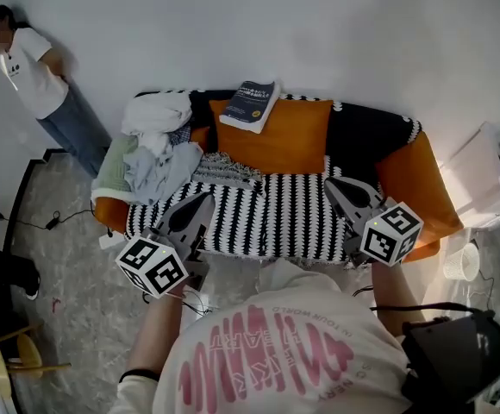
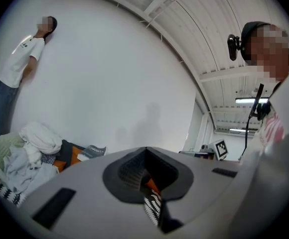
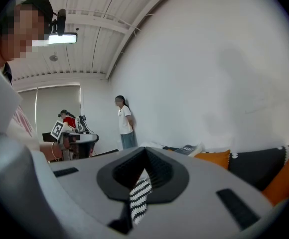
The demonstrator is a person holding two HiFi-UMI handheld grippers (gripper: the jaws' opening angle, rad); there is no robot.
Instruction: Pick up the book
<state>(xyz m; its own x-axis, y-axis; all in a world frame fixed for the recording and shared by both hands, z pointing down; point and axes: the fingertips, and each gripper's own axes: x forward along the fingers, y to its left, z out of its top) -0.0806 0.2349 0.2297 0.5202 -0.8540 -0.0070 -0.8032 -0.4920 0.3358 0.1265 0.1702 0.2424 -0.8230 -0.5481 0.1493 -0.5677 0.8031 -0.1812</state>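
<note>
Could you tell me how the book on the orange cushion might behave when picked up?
The book looks like a thick paperback: probably fairly stiff, though its pages may fan open if gripped by one edge. It rests atop a soft cushion, so a push might slide or tip it off.

The book (image 1: 250,104) lies atop the cushion (image 1: 295,138) at the back of the sofa (image 1: 419,188), clothes (image 1: 153,145) heaped to its left

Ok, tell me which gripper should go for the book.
Left, narrowly. The left gripper sits slightly nearer the book on the orange cushion than the right gripper. Its jaws are shut and must open first.
</note>
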